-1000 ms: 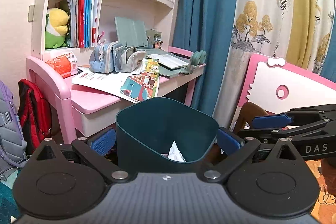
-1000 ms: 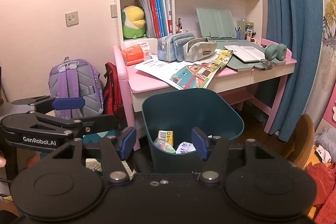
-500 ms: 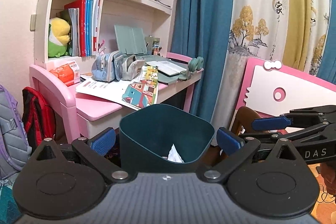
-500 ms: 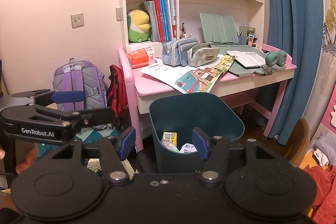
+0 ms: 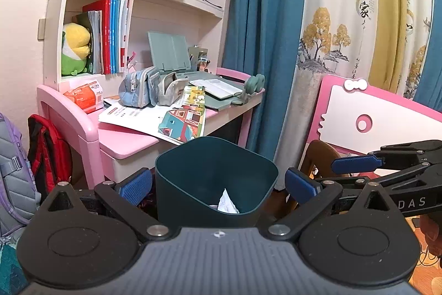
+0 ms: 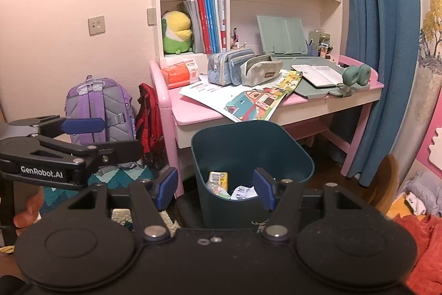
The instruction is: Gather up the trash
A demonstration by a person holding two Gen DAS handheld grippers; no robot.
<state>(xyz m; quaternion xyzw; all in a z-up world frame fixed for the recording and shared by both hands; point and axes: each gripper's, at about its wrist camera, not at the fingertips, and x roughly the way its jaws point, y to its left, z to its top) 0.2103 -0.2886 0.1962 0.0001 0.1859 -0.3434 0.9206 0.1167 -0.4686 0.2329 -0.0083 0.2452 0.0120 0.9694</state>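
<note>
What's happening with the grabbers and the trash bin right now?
Left gripper open, empty. Right gripper open, empty. Dark green trash bin upright before pink desk, yellow carton and paper inside. Nothing blocking.

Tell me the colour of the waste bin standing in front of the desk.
The waste bin is dark teal, inside and out; the right wrist view shows it best.

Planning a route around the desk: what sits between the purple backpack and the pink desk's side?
A red backpack stands there, between the purple backpack and the pink desk, clearest in the right wrist view.
</note>
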